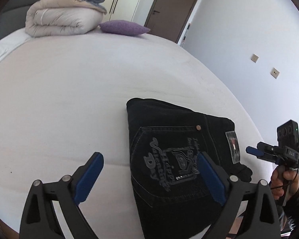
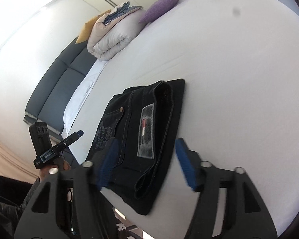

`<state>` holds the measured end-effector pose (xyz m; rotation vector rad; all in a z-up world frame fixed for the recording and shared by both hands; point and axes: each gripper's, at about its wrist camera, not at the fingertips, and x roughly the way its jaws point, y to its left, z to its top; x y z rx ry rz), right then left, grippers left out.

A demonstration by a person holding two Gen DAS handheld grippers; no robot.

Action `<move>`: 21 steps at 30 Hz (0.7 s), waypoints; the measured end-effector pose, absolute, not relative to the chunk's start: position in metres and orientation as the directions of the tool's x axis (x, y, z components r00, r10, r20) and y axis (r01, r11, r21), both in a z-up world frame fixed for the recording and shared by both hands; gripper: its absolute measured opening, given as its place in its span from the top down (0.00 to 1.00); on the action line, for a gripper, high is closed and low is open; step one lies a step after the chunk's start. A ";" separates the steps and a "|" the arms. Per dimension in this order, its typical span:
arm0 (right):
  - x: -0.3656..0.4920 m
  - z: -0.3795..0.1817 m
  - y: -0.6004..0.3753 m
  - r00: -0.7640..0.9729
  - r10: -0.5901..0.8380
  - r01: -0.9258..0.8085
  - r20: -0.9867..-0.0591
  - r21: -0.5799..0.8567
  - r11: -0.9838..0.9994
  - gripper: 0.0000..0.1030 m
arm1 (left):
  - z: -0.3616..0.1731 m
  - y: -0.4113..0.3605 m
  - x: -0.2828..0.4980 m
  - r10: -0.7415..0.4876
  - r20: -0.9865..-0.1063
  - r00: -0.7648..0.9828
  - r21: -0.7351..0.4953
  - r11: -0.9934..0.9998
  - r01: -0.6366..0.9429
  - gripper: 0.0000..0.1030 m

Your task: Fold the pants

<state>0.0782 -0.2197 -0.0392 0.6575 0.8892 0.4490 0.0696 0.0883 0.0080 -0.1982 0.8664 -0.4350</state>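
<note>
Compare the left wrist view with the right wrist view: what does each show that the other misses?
Left wrist only: a brown door, two wall sockets, and the right gripper, seemingly shut.
Right wrist only: the dark headboard, a beige curtain, the pants' stacked fold edges, and the left gripper.
Both: the folded black pants on the white bed, their waist patch, the rolled duvet and purple pillow. Each view's own jaws stand open, empty.
</note>
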 end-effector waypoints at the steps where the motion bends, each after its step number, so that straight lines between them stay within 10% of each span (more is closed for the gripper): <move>1: 0.082 -0.041 -0.222 0.560 0.613 -0.073 -0.557 0.704 0.706 0.34 | -0.001 0.090 0.082 -0.463 -0.709 0.532 -0.374 0.886 0.274 0.06; 9: 0.125 -0.078 -0.211 0.435 0.651 0.068 -0.623 0.743 0.666 0.38 | -0.041 0.066 0.105 -0.513 -0.789 0.337 -0.434 0.855 0.284 0.14; 21: 0.150 -0.092 -0.173 0.393 0.667 0.069 -0.633 0.743 0.665 0.79 | -0.032 0.047 0.099 -0.511 -0.796 0.325 -0.433 0.855 0.285 0.71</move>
